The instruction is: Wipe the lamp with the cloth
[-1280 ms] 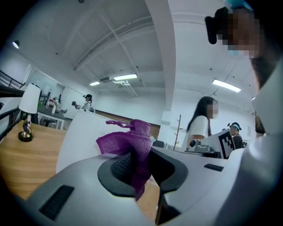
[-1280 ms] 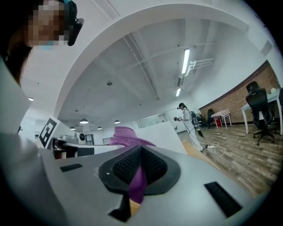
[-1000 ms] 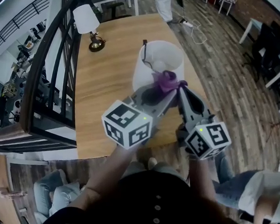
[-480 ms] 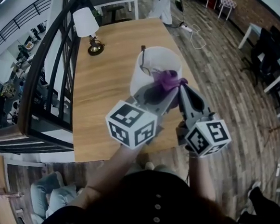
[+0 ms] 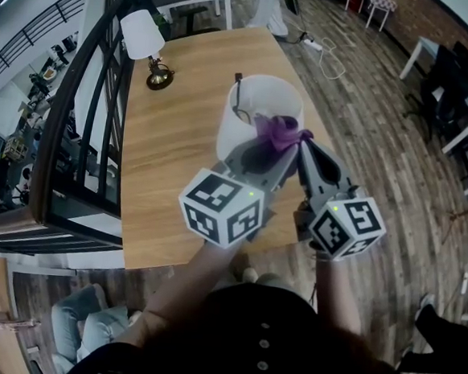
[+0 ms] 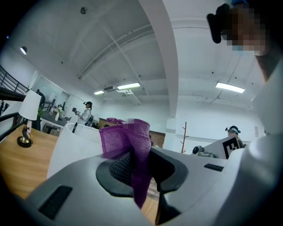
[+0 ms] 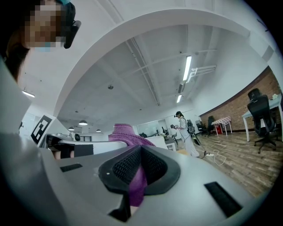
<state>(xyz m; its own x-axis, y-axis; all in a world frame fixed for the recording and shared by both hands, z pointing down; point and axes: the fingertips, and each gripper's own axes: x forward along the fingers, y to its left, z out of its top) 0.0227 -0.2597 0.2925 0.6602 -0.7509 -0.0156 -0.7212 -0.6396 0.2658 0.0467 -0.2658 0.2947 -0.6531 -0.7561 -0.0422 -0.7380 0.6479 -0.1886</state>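
Note:
A white cylindrical lamp shade (image 5: 252, 111) stands on the wooden table (image 5: 173, 145) in the head view. A purple cloth (image 5: 280, 132) is bunched at the shade's near right rim. My left gripper (image 5: 279, 149) is shut on the purple cloth (image 6: 128, 145), which is pinched between its black pads. My right gripper (image 5: 300, 145) is also shut on the same cloth (image 7: 132, 176), with a fold sticking up past its jaws. Both grippers meet at the shade's near side, tips together. The white shade (image 6: 73, 148) fills the left of the left gripper view.
A second small lamp (image 5: 144, 42) with a white shade and brass base stands at the table's far left. A black railing (image 5: 77, 129) runs along the table's left edge. A cable and power strip (image 5: 325, 52) lie on the wood floor at the right. People stand in the background.
The grippers and cloth hold almost the same place on the shade's rim; the view shifted slightly, and the left gripper's marker cube sits a little nearer and to the right.

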